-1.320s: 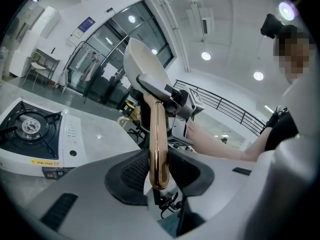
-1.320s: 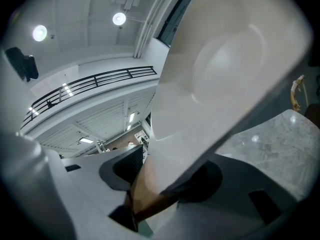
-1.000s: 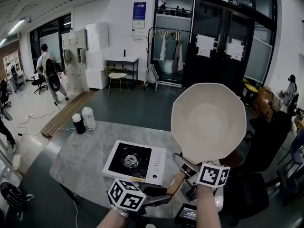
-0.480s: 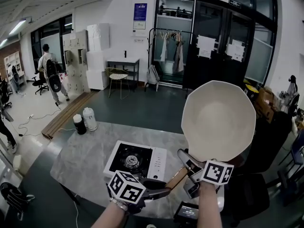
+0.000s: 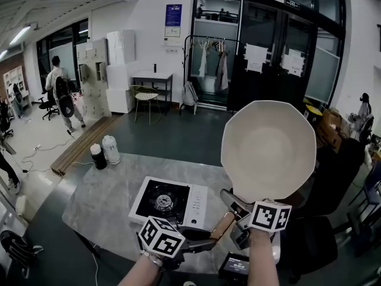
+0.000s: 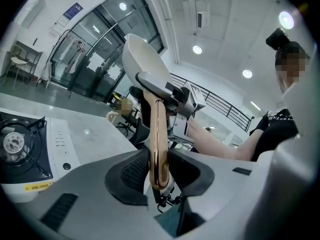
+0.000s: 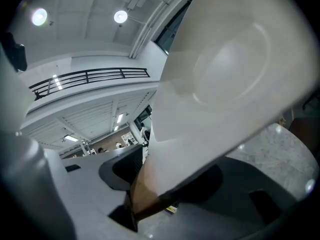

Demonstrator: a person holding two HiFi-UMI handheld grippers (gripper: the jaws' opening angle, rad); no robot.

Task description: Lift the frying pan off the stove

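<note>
Both claws grip the frying pan (image 5: 268,151) handle (image 5: 221,226): left claw (image 5: 202,243) at its end, right claw (image 5: 238,212) nearer the bowl. Pan's up on edge, above-right of stove (image 5: 169,201), clear of it. Risk imo: top-heavy pan twists in my grip, drops onto stove/bench (image 5: 101,195).

Pan (image 5: 268,151) cream, smooth and matt inside; its handle (image 6: 157,134) a glossy coppery metal. Stove (image 5: 196,202) smooth white casing, black top. Worktop (image 5: 101,195) grey marbled stone, faint sheen. Left tool (image 6: 159,170) matt grey plastic, pads (image 6: 131,171) black and ribbed
</note>
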